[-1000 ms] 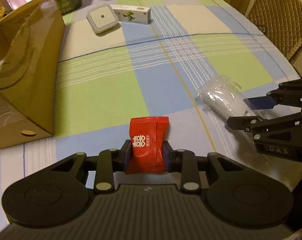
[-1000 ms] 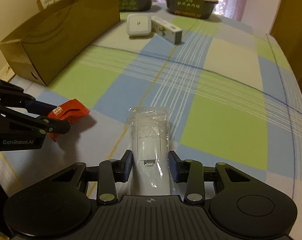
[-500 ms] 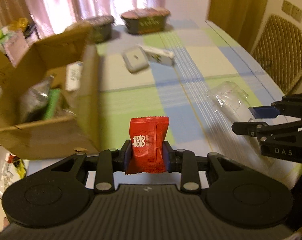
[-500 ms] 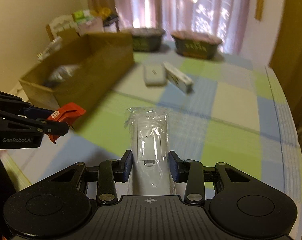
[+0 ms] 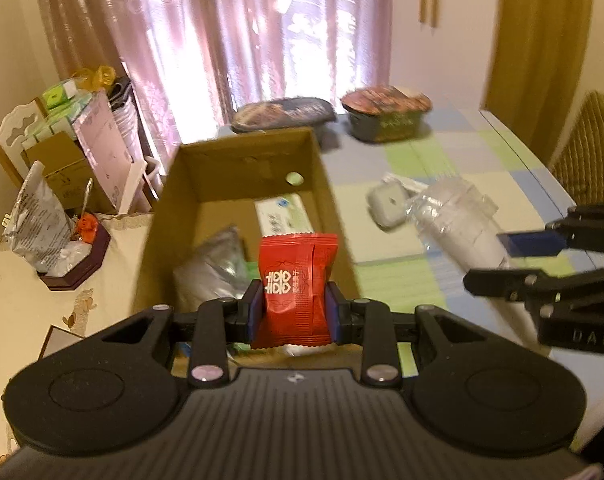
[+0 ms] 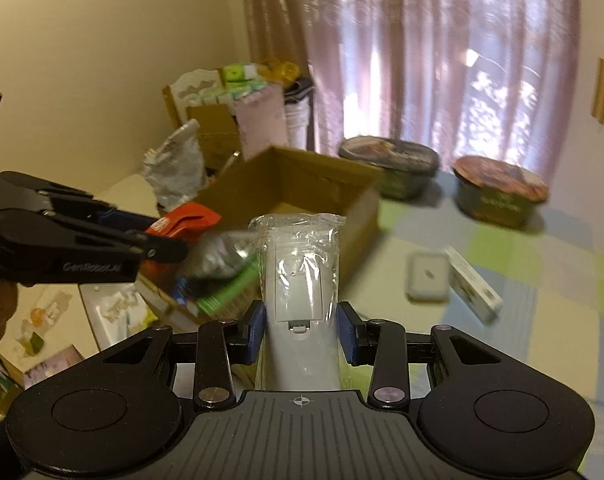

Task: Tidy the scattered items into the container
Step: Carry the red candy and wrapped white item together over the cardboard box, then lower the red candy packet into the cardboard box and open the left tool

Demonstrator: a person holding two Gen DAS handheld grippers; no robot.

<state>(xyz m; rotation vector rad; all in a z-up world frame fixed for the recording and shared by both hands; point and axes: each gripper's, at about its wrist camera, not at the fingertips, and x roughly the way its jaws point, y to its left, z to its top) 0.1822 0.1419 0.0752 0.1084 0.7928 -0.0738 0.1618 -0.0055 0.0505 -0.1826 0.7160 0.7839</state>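
We look along both grippers at a table (image 5: 454, 184) with a checked cloth in blue, green and cream. An open cardboard box (image 5: 237, 184) sits at its left edge, and the left view looks down into it. Inside lie a silvery bag (image 5: 211, 268) and a white and green carton (image 5: 283, 216); other contents are too blurred to name.

Our left gripper (image 5: 293, 312) is raised over the near end of the box and aimed along its length. Its fingers are clamped on a red sachet (image 5: 295, 288), held upright above the opening.

Our right gripper (image 6: 302, 326) hangs beside it on the right, above the table by the box's near right corner, tilted towards the box. Its fingers are closed on a white remote (image 6: 297, 280) wrapped in clear plastic, which points forward and up.

Well beyond, two lidded noodle bowls (image 5: 386, 114) stand by the curtain at the far end of the table. Nearer, still loose on the cloth, a small white square device (image 6: 428, 276) lies just beside a long white packet (image 6: 472, 284).
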